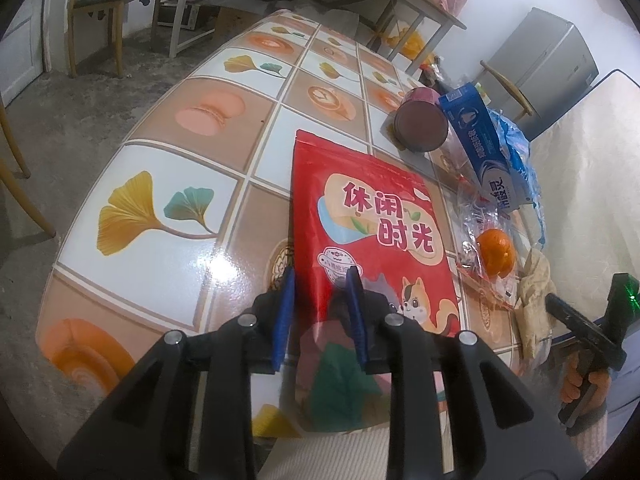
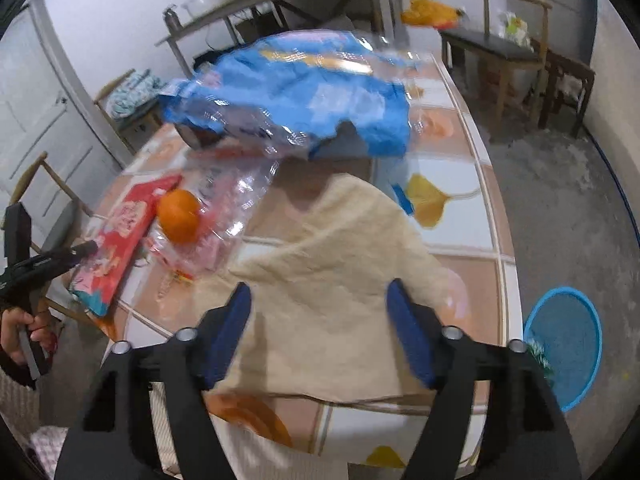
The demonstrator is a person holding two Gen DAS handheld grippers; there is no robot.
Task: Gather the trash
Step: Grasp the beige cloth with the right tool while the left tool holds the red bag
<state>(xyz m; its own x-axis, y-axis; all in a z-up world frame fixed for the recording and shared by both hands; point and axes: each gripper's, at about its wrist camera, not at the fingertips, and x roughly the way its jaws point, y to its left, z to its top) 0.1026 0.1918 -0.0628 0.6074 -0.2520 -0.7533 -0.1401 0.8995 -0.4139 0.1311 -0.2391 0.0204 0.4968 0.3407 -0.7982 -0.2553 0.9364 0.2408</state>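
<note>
A glossy tabletop printed with ginkgo leaves, macarons and coffee cups [image 1: 168,216] stands on a grey concrete floor among wooden chairs, with a round blue mesh basket [image 2: 568,344] beside it. From the left lie a red snack pouch reading 休闲时光 [image 1: 372,216], an orange [image 1: 495,251] on clear crinkled wrapping and a blue carton whose print is too blurred to read [image 1: 478,136], while a blue-and-clear plastic bag [image 2: 304,88] is smeared by blur. The left gripper [image 1: 320,280] stands narrowly apart astride the pouch's left edge, its pads off the pouch; the right gripper [image 2: 318,300] gapes wide over a cream quilted cloth [image 2: 340,280], holding nothing

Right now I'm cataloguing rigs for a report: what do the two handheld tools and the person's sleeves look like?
Both tools are matte black frames with silver pivot bolts and two blue pads. The left tool and right tool look alike. Seen from the left camera, the right one has a black pistol-style handle and a block with a green light. A light knitted sleeve shows at the wrist. No cables visible.
</note>
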